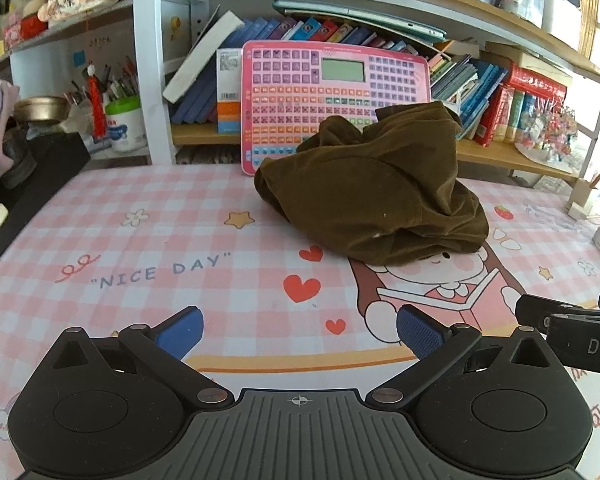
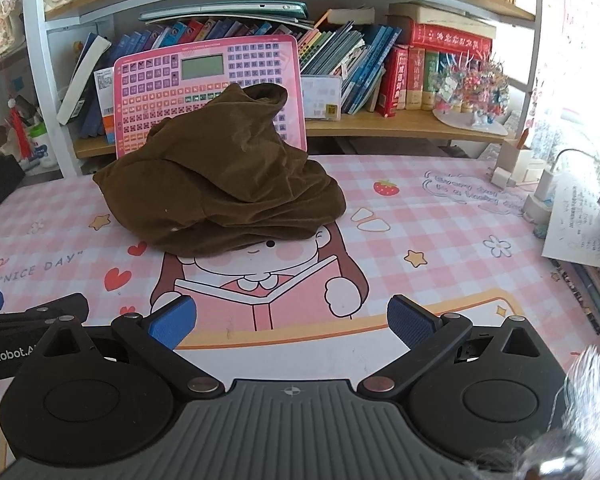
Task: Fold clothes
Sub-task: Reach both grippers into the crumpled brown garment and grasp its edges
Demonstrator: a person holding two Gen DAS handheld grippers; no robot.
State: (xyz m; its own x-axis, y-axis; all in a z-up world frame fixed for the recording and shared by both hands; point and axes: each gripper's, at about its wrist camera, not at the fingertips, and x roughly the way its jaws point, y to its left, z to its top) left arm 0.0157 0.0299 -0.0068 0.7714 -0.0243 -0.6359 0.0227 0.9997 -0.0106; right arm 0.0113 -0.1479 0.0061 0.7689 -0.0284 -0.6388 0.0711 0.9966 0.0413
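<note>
**Brown garment in a heap, both claws empty**

The brown garment (image 1: 376,188) lies crumpled in a loose pile on the bench (image 1: 140,240), which is covered with a pink checked mat (image 2: 440,232) showing a cartoon girl with a book and the words "NICE DAY". The pile sits toward the back of the mat, over the top of the girl's head, and its high part stands in front of a pink keyboard toy (image 1: 292,88) that leans against the bookshelf (image 2: 380,128).

The left claw (image 1: 300,332) is spread wide above the mat, with nothing between its blue pads (image 1: 180,330). The right claw (image 2: 292,322) is also wide and empty, near the garment but apart from it. The two claws are just beside each other.
</note>
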